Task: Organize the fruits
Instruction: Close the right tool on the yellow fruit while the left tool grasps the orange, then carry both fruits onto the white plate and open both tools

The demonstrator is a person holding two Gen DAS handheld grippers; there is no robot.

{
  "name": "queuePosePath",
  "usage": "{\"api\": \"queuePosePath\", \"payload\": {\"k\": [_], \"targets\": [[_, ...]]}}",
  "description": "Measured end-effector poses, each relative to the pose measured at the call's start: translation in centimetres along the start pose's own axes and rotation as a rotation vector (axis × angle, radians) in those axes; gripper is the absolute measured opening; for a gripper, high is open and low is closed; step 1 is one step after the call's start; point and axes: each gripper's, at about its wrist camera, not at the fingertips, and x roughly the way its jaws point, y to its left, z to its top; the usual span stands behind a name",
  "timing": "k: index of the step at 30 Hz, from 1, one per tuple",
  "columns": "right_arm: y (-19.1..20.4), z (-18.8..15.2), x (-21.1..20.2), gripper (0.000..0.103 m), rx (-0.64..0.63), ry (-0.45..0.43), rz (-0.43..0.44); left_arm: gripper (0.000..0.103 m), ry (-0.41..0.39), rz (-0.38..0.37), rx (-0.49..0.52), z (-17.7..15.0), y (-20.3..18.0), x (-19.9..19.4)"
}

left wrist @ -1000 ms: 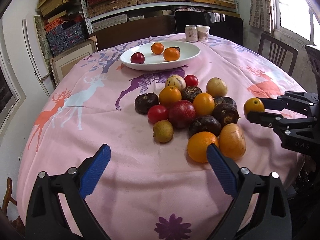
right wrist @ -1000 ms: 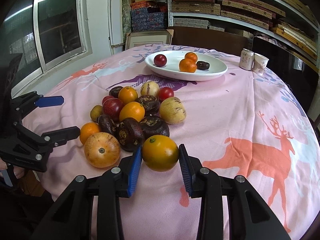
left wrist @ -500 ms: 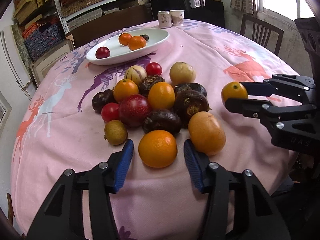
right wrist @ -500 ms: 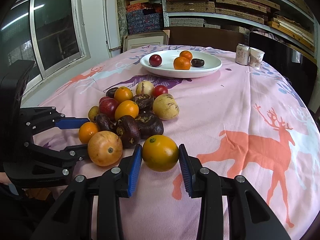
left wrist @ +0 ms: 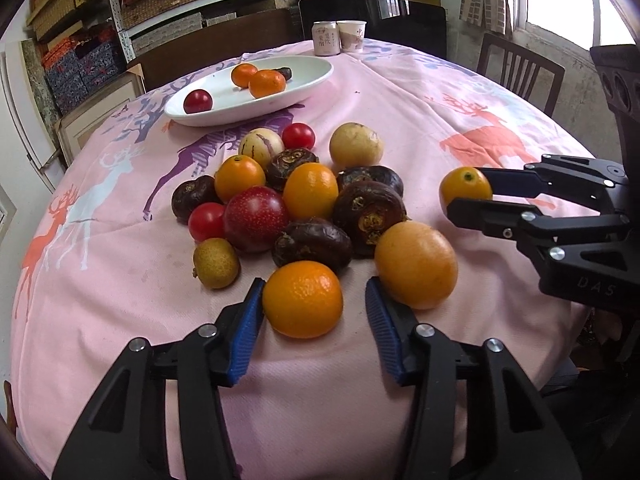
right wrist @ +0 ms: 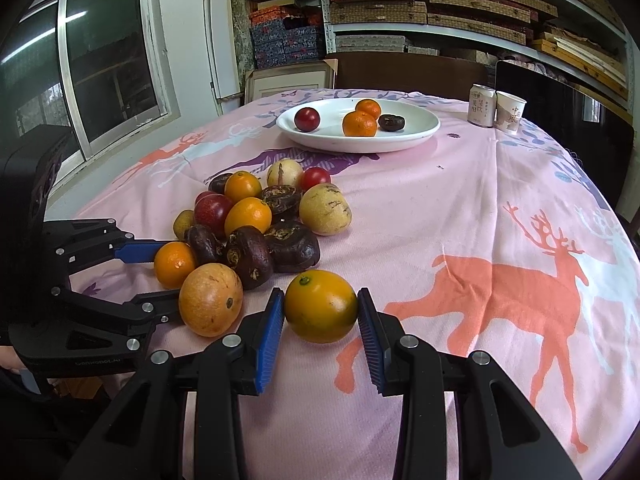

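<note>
Oranges: one (left wrist: 303,299) lies at lower centre on the table (left wrist: 120,320), between the left gripper (left wrist: 314,312) pads, left pad touching, right apart. Right gripper (right wrist: 321,318) clamps another (right wrist: 321,306); plate (left wrist: 312,80) lies upper centre, beyond the heap.

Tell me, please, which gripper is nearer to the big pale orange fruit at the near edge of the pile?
Left. The left gripper brackets a tangerine right beside the big pale orange fruit, one finger alongside it. The right gripper holds a yellow-orange citrus further off.
</note>
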Motion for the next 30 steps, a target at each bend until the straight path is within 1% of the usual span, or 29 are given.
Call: {"api": "queuePosePath", "payload": {"k": [9,10,12,13,15,20,30], "targets": [[0.2,0.1,0.0,0.037,-0.008,0.006,-0.002,0.049,-0.014,-0.006,0.004,-0.1,0.1,-0.2],[0.2,0.2,-0.1,0.037,-0.008,0.006,-0.002,0.048,-0.015,-0.007,-0.001,-0.1,0.3,-0.2],[0.2,0.2,-0.1,0.037,-0.008,0.006,-0.005,0.038,-0.023,-0.015,-0.016,-0.1,0.6,-0.3],[0.1,0.2,-0.2,0.037,-0.006,0.006,-0.005,0.037,-0.028,-0.021,-0.027,-0.1,0.9,-0.5],[0.0,0.2,-0.1,0.037,-0.004,0.009,-0.007,0.037,-0.024,-0.042,-0.043,-0.1,1.3,-0.4],[0.1,0.1,0.0,0.037,-0.005,0.009,-0.01,0.037,-0.012,-0.036,-0.039,-0.2,1.1,-0.1],[0.0,0.1,0.2,0.037,0.0,0.008,-0.016,0.036,-0.026,-0.047,-0.067,-0.5,1.2,-0.4]]}}
